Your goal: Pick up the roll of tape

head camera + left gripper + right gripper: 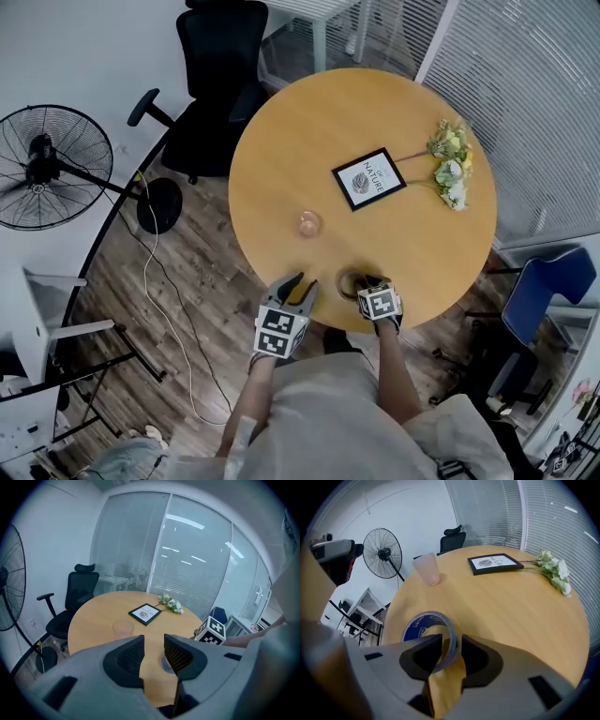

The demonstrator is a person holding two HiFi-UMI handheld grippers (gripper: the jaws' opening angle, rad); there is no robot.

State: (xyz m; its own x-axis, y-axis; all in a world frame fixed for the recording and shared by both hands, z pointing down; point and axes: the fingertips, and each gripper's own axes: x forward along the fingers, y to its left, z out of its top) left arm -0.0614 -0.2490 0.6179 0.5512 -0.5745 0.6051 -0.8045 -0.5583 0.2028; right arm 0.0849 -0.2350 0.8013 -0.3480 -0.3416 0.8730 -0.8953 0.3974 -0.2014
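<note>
Right gripper view: right gripper [451,644] clenched on the wall of the roll of tape [423,620], one jaw inside the ring, one outside. The roll sits at the near edge of the round table [511,602] (blue inner face showing). Left gripper [153,648] is just beside it, jaws a little apart, nothing between. A cup [123,627] and a picture frame [369,178] stand farther in.

Bright, even indoor light; lamp reflections on glass partition [187,564]; fisheye-dark, blurred corners
</note>
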